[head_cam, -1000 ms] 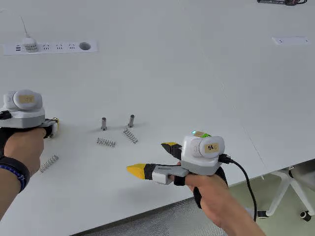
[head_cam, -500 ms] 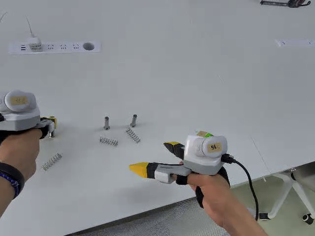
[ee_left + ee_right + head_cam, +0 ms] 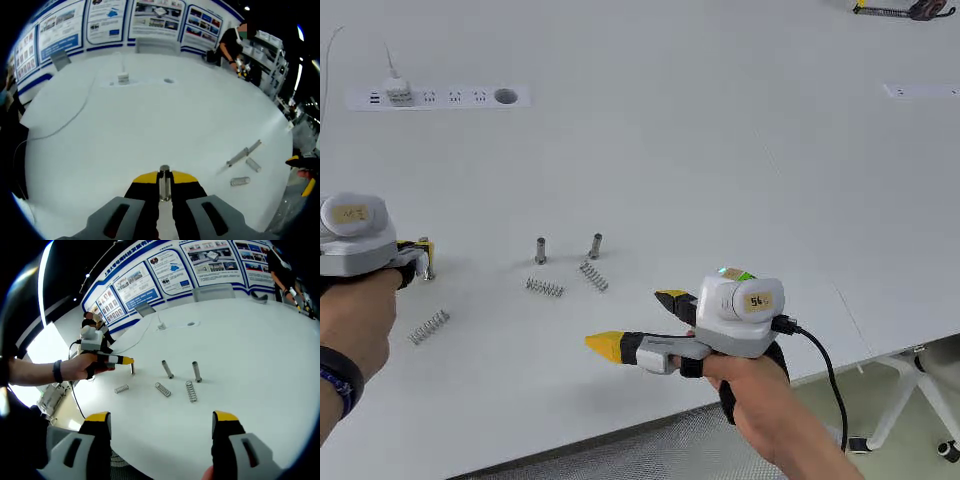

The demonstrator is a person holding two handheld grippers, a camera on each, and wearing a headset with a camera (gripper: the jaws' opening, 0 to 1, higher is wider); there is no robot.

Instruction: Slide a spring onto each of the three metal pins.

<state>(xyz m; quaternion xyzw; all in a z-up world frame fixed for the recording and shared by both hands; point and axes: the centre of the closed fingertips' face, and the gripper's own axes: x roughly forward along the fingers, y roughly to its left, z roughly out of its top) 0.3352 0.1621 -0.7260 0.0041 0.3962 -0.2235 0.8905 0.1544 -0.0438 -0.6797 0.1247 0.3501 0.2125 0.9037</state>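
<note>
My left gripper (image 3: 422,250) is at the left of the table, shut on a short metal pin (image 3: 427,264) held upright; the pin (image 3: 164,184) stands between the yellow tips of that gripper (image 3: 164,175). Two more pins (image 3: 541,250) (image 3: 595,245) stand free mid-table. Two springs (image 3: 545,288) (image 3: 593,276) lie just in front of them, and a third spring (image 3: 429,327) lies near my left hand. My right gripper (image 3: 637,321) hovers open and empty near the front edge. Its own view shows the gripper (image 3: 160,417) gaping toward the pins (image 3: 167,369) (image 3: 196,371) and springs (image 3: 162,389) (image 3: 191,391) (image 3: 121,388).
A white power strip (image 3: 430,97) with a plug lies at the far left of the table. The table's front edge (image 3: 620,430) runs just below my right hand. Poster boards (image 3: 165,270) line the far wall, and a person (image 3: 232,45) stands beyond the table.
My left gripper has drifted a little to the left, away from the two standing pins, still shut on its pin. The right gripper has kept its place and stays open.
</note>
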